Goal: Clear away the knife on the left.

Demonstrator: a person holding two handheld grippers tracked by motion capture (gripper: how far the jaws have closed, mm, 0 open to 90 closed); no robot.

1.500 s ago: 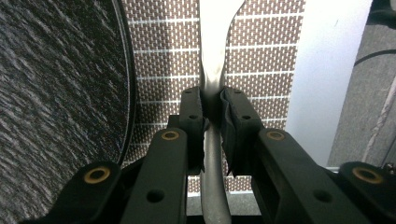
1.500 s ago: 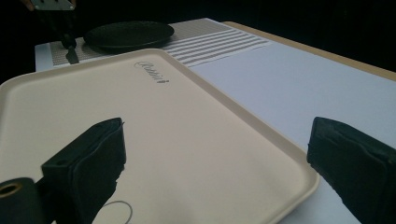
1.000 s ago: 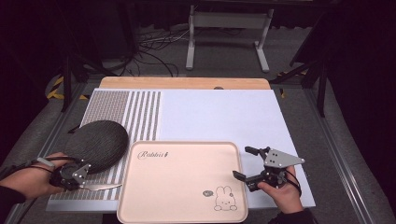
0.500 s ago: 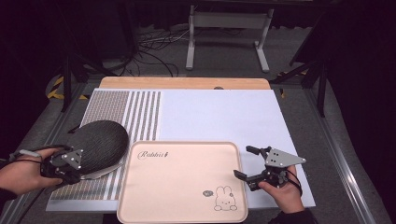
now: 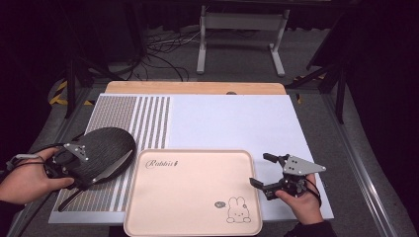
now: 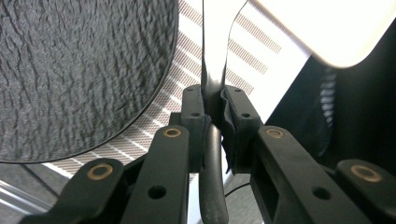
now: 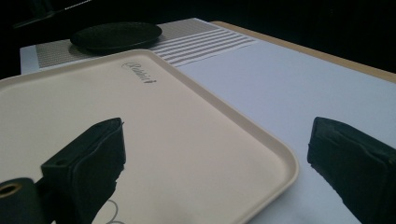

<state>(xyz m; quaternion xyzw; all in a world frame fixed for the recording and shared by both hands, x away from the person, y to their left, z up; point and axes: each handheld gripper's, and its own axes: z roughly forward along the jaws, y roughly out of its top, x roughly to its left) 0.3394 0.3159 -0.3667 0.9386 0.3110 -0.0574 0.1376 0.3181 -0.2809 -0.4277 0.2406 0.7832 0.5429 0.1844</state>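
On the table I counted one dark plate [image 5: 101,150], one knife [image 5: 96,177], one cream tray [image 5: 192,195], one striped mat [image 5: 143,116] and two grippers.

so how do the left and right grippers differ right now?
The left gripper has its fingers shut on a black-handled silver knife; the right gripper has its fingers wide open and empty. The left gripper is by the dark round textured plate, over the striped mat; the right gripper is at the pink rabbit tray's right edge. Both are hand-held.

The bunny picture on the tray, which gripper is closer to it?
Right. The right gripper hangs open at the tray's right edge, beside the bunny picture; the left gripper is across the tray, holding a knife.
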